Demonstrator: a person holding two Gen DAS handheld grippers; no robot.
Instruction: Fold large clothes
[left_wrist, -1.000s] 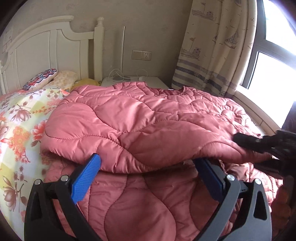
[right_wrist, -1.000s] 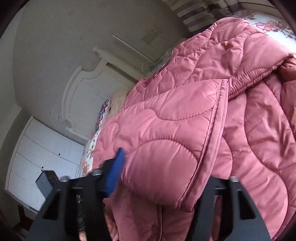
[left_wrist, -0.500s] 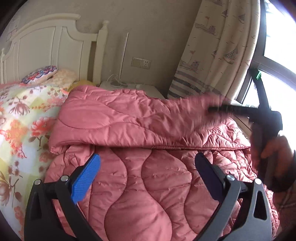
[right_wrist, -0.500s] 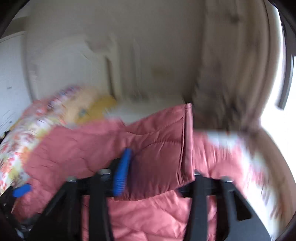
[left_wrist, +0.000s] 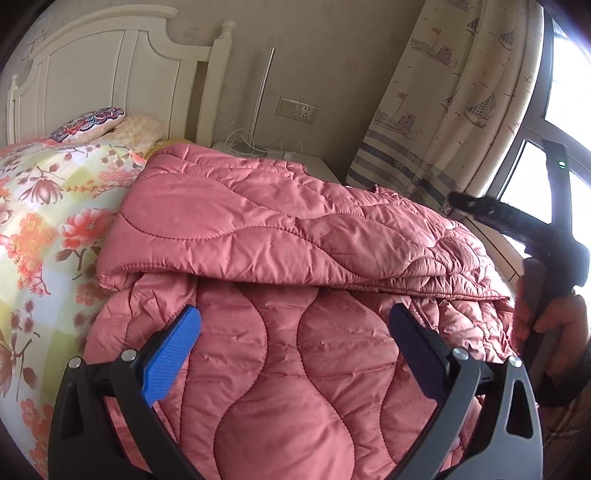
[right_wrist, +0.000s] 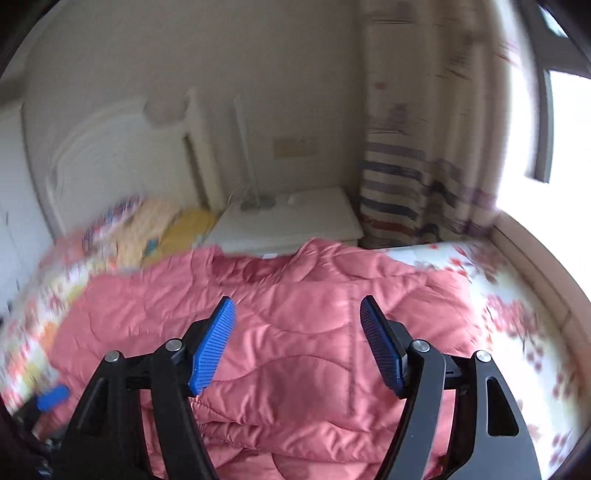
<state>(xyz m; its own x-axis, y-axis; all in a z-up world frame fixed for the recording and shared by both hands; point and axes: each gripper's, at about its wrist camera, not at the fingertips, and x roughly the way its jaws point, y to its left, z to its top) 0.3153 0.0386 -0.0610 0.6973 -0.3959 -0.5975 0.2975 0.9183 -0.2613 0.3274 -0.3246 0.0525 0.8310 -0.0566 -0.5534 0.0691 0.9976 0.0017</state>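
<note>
A big puffy pink coat (left_wrist: 280, 258) with wavy stitched lines lies flat and fills the middle and bottom of the left wrist view. Its top part is folded over the bottom part, and the stitched edge of that flap runs across the middle. The right wrist view is blurry.

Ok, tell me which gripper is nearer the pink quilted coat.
Left. The left gripper hovers low over the pink quilted coat, jaws open; the right gripper, just opened and empty, is raised above its right side.
</note>
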